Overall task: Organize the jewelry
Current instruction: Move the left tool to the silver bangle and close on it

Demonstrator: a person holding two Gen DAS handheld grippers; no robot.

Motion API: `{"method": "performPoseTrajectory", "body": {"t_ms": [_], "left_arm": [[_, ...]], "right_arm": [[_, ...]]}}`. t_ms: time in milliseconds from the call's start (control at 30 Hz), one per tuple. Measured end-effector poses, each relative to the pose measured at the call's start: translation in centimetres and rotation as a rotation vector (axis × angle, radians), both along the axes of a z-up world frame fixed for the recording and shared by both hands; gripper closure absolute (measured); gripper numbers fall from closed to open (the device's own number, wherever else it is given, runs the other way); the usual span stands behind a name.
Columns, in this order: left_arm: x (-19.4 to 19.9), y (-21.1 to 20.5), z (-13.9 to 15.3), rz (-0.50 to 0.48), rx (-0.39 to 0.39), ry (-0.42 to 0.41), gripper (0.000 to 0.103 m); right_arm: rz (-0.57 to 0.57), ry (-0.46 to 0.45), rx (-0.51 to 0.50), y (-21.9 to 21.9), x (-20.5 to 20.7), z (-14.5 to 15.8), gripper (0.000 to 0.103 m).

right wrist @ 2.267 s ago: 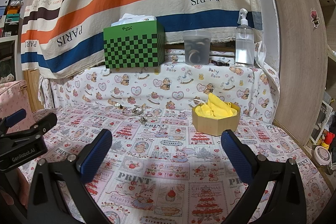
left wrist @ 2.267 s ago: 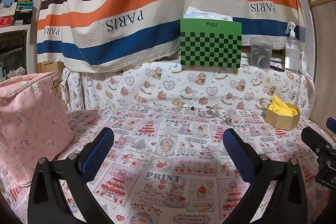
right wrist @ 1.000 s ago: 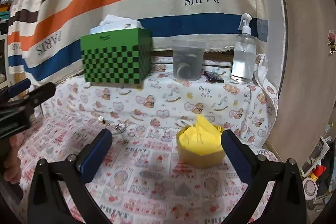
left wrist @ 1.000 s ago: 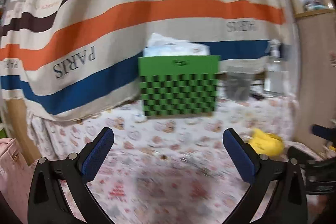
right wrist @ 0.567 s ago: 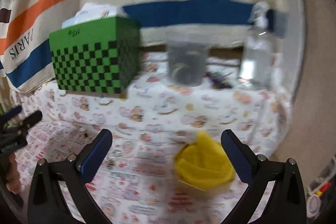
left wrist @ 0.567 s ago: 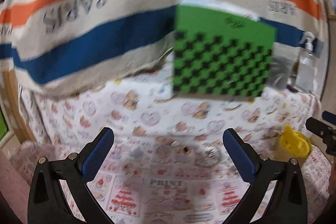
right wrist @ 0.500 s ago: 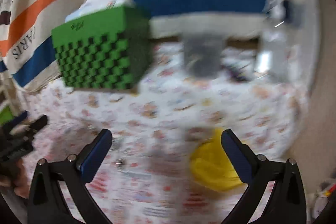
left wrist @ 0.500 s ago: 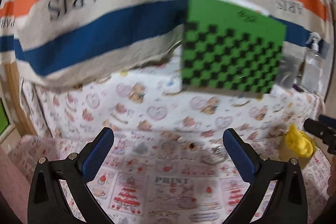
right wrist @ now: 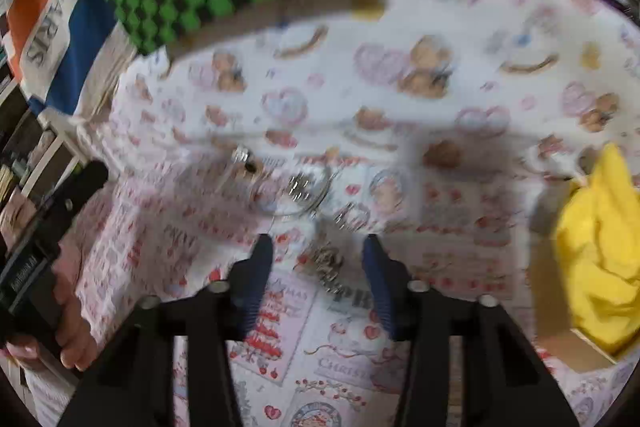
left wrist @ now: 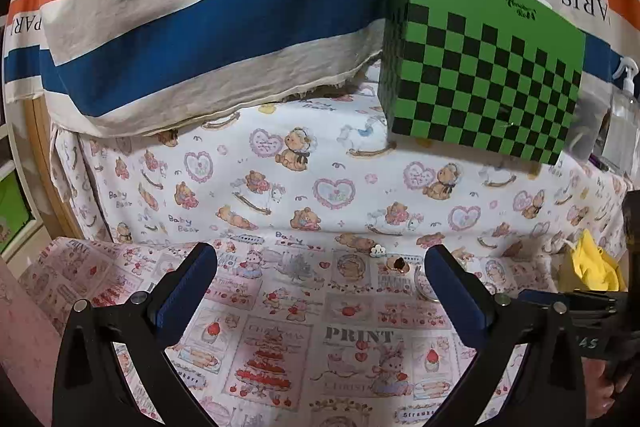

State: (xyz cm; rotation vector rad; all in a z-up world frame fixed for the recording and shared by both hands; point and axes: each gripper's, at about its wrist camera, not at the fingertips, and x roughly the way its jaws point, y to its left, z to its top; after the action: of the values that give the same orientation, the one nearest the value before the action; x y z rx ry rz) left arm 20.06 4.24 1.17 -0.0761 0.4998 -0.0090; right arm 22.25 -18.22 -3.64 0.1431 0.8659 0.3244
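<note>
Two hand-held grippers work over a counter (left wrist: 280, 311) covered in a pink printed cloth. Seen from the right wrist, the right gripper (right wrist: 318, 259) points steeply down at a small tangled silver piece of jewelry (right wrist: 330, 265), which lies on the cloth between its blue pads; the jaws are closing around it, and the blurred picture does not show them pressing yet. At about twelve o'clock from that piece lies a clear bangle (right wrist: 294, 193), and at about eleven o'clock a small ring (right wrist: 241, 155). At three o'clock stands a tan box lined with yellow cloth (right wrist: 596, 259), probably where the jewelry belongs. To do this step well, the pads should meet low, near the cloth, and catch the whole tangle without pinching the fabric or snagging the bangle. The left gripper (left wrist: 320, 291) hovers with jaws wide apart and nothing between them, and open cloth lies beneath it. A raised ledge with a green checkered box (left wrist: 484, 79) closes the far side at twelve o'clock. Free room lies toward six o'clock, and the way to the yellow-lined box looks clear.
</note>
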Motion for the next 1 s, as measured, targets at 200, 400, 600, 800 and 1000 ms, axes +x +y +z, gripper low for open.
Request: {"method": "performPoseTrajectory", "body": {"t_ms": [200, 400, 600, 800, 1000], "left_arm": [[-0.1, -0.1, -0.1, 0.022, 0.002, -0.005, 0.0], [-0.4, 0.5, -0.1, 0.046, -0.035, -0.017, 0.0], [-0.7, -0.8, 0.1, 0.028, 0.041, 0.021, 0.0], [-0.1, -2.7, 0.9, -0.021, 0.061, 0.145, 0.0], [1.7, -5.5, 1.4, -0.06, -0.015, 0.306, 0.0]], "right_arm": [[-0.005, 0.035, 0.031, 0.1, 0.0, -0.5, 0.089], [-0.023, 0.044, 0.016, 0.0, 0.9, -1.2, 0.096], [-0.032, 0.029, 0.075, -1.5, 0.1, 0.2, 0.098], [-0.024, -0.046, 0.117, -4.2, -3.8, 3.0, 0.098], [-0.071, -0.135, 0.127, -8.4, -6.7, 5.0, 0.098]]}}
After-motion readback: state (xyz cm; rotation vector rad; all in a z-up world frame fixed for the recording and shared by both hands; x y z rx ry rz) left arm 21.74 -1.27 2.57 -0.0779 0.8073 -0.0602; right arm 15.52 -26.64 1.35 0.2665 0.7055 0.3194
